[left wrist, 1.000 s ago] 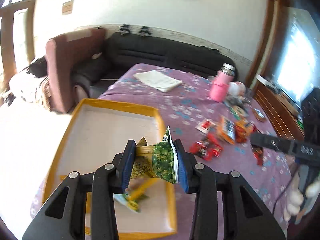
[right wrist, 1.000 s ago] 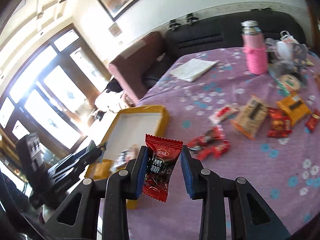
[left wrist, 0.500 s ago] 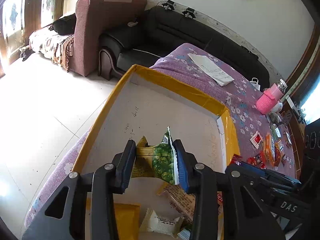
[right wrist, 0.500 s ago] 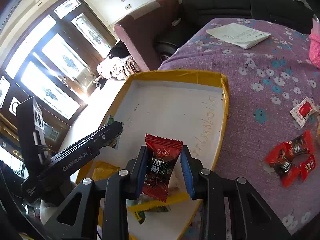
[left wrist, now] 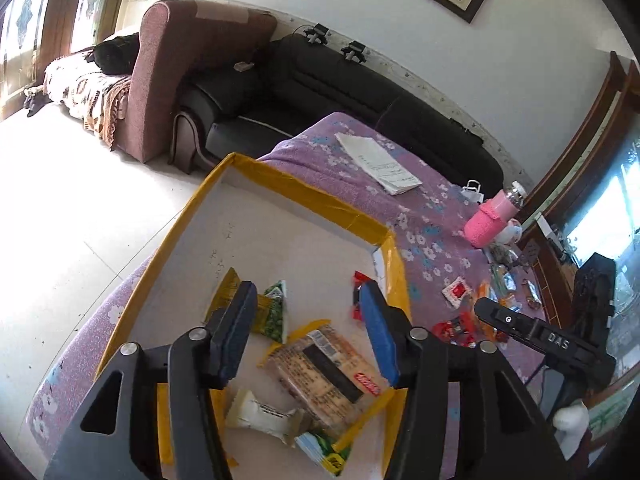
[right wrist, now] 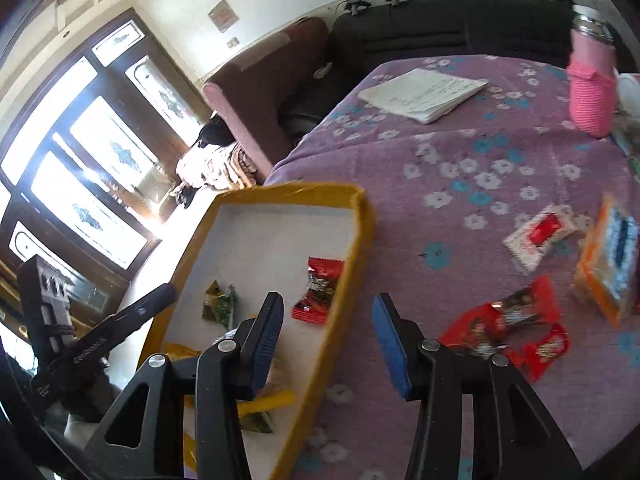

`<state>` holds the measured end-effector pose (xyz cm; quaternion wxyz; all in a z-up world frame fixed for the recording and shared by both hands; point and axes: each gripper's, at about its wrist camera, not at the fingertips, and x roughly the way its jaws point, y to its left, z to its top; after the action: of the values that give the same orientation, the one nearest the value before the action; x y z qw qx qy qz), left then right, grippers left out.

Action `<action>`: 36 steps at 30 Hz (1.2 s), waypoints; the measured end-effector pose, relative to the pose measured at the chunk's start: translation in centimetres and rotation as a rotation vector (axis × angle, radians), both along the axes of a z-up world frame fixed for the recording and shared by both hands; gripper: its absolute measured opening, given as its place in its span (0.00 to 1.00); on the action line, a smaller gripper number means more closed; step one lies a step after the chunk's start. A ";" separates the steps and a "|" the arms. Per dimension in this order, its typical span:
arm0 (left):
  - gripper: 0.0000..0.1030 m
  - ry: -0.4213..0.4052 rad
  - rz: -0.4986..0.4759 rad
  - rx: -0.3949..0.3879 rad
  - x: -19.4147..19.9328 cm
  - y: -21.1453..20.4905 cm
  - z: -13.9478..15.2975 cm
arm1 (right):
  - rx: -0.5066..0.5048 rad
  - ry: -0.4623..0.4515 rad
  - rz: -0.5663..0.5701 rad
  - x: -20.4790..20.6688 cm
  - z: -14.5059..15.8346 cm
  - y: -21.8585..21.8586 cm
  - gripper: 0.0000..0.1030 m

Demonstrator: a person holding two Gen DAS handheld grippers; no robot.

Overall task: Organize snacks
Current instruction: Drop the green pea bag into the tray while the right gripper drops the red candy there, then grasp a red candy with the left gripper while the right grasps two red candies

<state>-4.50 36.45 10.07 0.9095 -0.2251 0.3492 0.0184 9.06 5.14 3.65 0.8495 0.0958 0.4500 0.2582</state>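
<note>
Purple floral cloth covers the tabletop (right wrist: 460, 168), with a dark sofa behind it at the top of both frames. Yellow-rimmed tray (left wrist: 304, 196) occupies the lower left of each view and already contains a green pea packet (left wrist: 274, 312), a red candy (right wrist: 320, 290) near its right wall, a brown biscuit pack (left wrist: 324, 372) and a white wrapped bar (left wrist: 260, 414). Left gripper (left wrist: 308, 328) hangs over the tray interior, jaws wide apart and holding nothing. Right gripper (right wrist: 328, 340) likewise stands fully open and empty, straddling the tray's right rim. Loose red candies (right wrist: 512, 328) lie on the cloth at lower right of the right wrist view, just beyond the right finger; an orange-edged pack (right wrist: 612, 260) and a white-and-red sachet (right wrist: 540, 234) sit further toward the right edge. Judgement: the next pick falls to the right gripper, which is the nearer of the two, and requires a swing rightward away from the tray. Those candies lie overlapped, long axes roughly crosswise to the fingers. A pink bottle (right wrist: 592, 84) and a notepad (right wrist: 424, 94) stand well apart, upper frame.
</note>
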 end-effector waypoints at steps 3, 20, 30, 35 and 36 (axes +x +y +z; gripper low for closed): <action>0.66 -0.041 -0.028 -0.024 -0.8 -1.8 1.3 | -0.050 -0.010 -0.106 1.3 -0.6 -5.1 0.51; 0.66 0.002 -0.218 -0.027 -0.1 -10.9 0.9 | -0.395 -0.024 -0.048 4.0 -7.4 -0.7 0.46; 0.66 0.027 -0.290 -0.059 0.6 -13.2 -0.2 | -0.255 0.064 0.097 -3.8 -5.5 -8.5 0.42; 0.65 0.085 -0.354 -0.042 1.9 -16.3 -1.5 | -0.126 0.074 -0.063 -5.5 -4.5 -14.1 0.51; 0.65 0.098 -0.365 -0.034 2.4 -17.0 -1.9 | -0.110 0.090 -0.078 -5.6 -4.8 -14.6 0.51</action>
<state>-2.15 19.45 8.17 0.8756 -0.1720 0.4285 -0.1417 3.47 -9.49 -1.18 0.8419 0.0780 0.4969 0.1955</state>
